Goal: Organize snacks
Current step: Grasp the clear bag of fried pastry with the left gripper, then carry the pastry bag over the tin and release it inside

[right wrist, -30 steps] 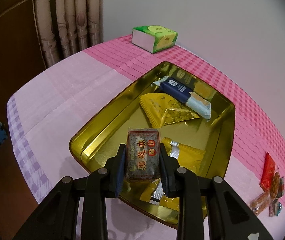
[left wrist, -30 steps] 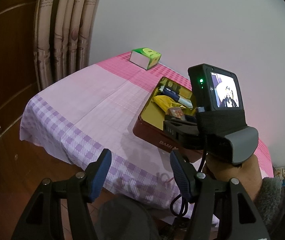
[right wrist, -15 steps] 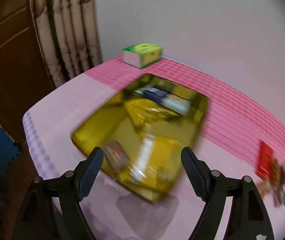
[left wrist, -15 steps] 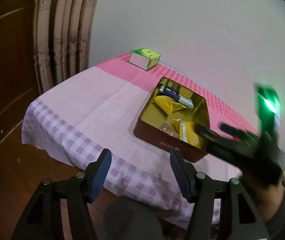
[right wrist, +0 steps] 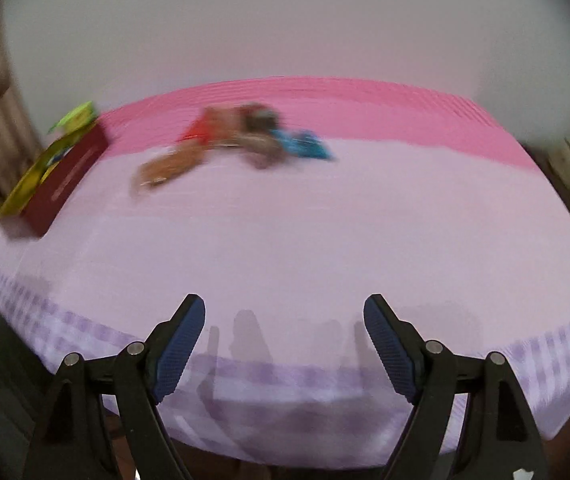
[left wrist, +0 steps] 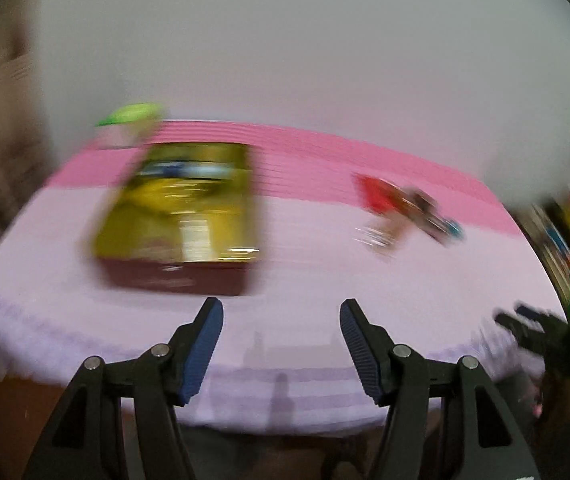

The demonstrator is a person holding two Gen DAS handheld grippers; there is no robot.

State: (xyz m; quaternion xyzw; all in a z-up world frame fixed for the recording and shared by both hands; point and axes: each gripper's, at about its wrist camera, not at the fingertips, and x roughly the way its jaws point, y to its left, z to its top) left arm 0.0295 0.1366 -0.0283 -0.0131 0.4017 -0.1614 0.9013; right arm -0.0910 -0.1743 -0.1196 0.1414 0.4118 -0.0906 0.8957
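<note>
Pink checked cloth on table (right wrist: 285,220), all motion-blurred. Gold tin (left wrist: 177,216) at 10 o'clock, crinkly snack wrappers (right wrist: 241,136) loose at 12. Left claw (left wrist: 281,344) gaping empty, right claw (right wrist: 285,344) opening, also empty.

Both views are smeared by motion. In the left wrist view the gold tin (left wrist: 177,216) at ten o'clock is streaked, so the packets inside cannot be told apart, and the lettering on its dark red wall is unreadable. The green box (left wrist: 131,114) behind it is only a smudge. The loose snacks (left wrist: 405,208) at two o'clock blur into red, brown and blue streaks. At four o'clock the right gripper (left wrist: 525,326) is blurred and partly cut off by the edge. In the right wrist view the tin is cut off at nine o'clock.
</note>
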